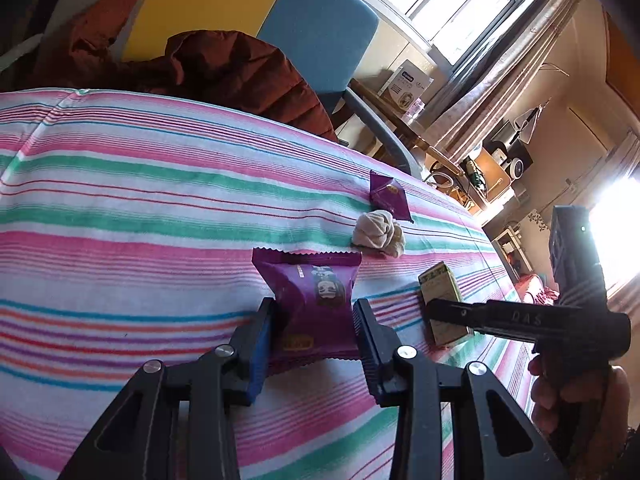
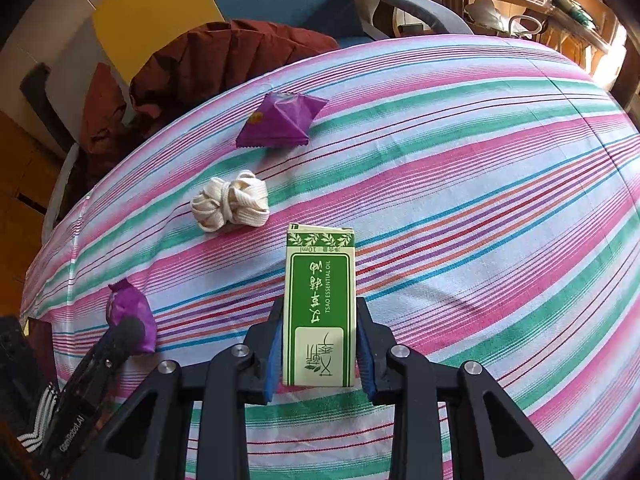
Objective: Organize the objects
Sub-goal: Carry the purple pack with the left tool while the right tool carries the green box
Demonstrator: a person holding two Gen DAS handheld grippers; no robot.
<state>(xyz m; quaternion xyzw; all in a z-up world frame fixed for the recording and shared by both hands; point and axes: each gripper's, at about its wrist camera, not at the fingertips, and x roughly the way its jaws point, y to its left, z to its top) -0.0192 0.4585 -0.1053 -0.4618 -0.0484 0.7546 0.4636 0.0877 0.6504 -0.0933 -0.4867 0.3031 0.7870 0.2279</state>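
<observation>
The left gripper (image 1: 314, 332) squeezes a purple snack bag (image 1: 310, 300) on the striped cloth (image 1: 120, 200). The right gripper (image 2: 320, 344) grips a green box (image 2: 320, 304), right of the bag.

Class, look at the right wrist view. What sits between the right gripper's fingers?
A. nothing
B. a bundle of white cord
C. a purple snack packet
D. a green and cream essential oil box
D: the right gripper has its blue pads pressed against both sides of the essential oil box, while the white cord bundle lies apart on the striped cloth.
</observation>
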